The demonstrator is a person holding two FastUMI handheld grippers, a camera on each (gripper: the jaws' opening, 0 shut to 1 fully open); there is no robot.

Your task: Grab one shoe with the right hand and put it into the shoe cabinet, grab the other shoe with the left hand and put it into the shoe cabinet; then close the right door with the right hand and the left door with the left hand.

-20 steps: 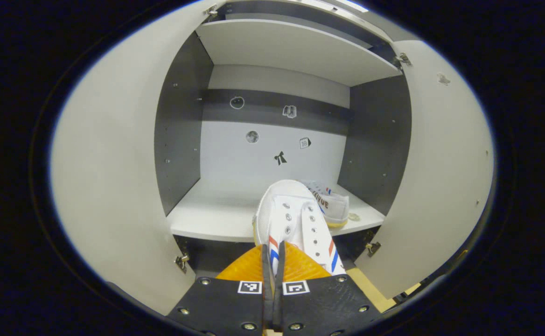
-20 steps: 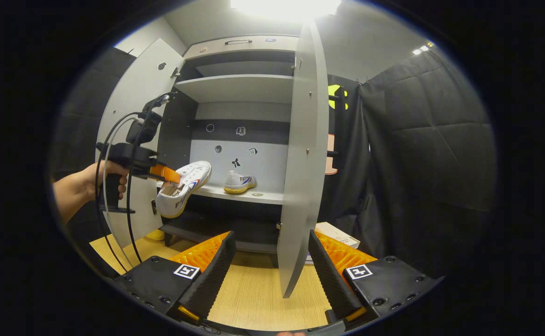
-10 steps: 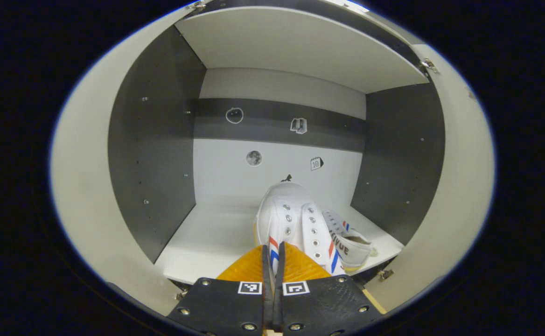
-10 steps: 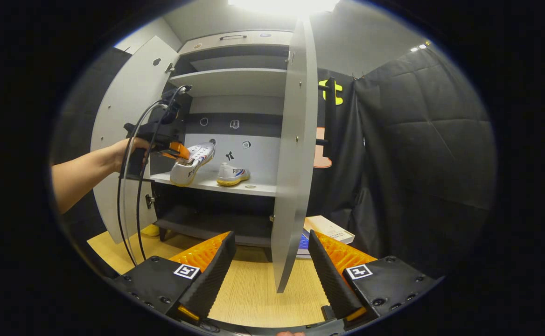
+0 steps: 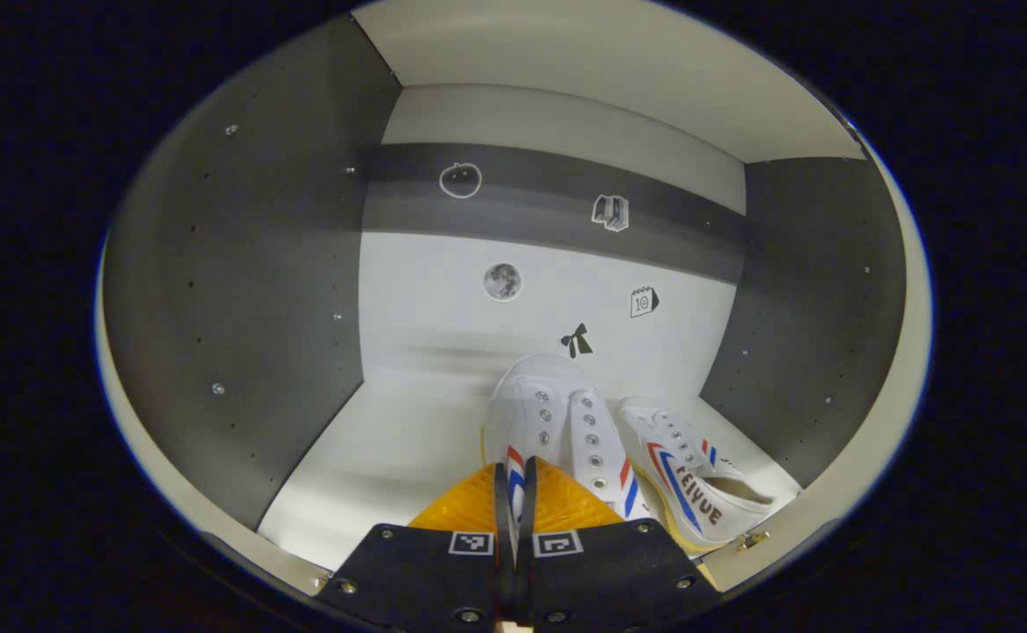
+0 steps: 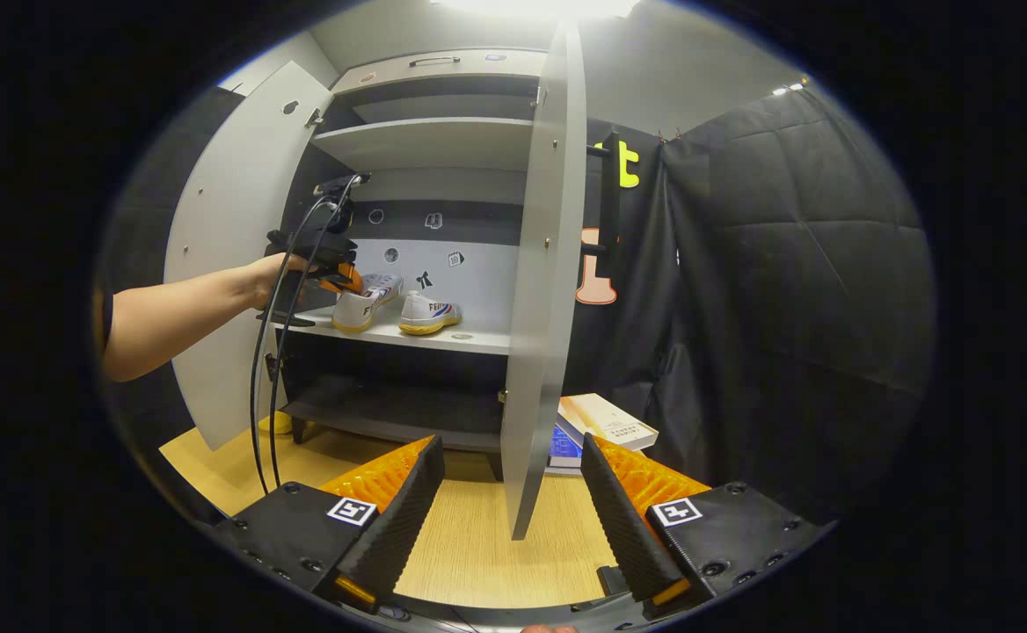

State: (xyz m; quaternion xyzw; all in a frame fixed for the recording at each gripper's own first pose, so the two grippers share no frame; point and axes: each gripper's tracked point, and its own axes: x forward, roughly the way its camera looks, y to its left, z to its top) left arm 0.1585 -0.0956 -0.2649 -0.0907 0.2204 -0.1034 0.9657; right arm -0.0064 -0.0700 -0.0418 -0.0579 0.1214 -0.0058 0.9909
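The held shoe (image 5: 538, 422) points toe-first toward the cabinet's back wall (image 5: 443, 308), long axis running front to back over the middle shelf (image 5: 373, 457). The left gripper (image 5: 514, 492) clamps its heel collar. The other shoe (image 5: 689, 479) sits just right (toe inward too). The right gripper (image 6: 506, 492) gapes wide, holding nothing, near the right door (image 6: 544, 290).

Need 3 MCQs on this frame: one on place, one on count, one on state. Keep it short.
1. Where is the free shoe?
A on the shelf, right of the held shoe
B on the floor
C on the top shelf

2. How many shoes are in the cabinet?
A one
B two
C three

3. The right gripper is:
A shut on a shoe
B open
C shut on a door

Answers: 1 A, it lies beside the held shoe in the left gripper view. 2 B, a pair shows on the shelf. 3 B, its fingers stand apart, holding nothing.
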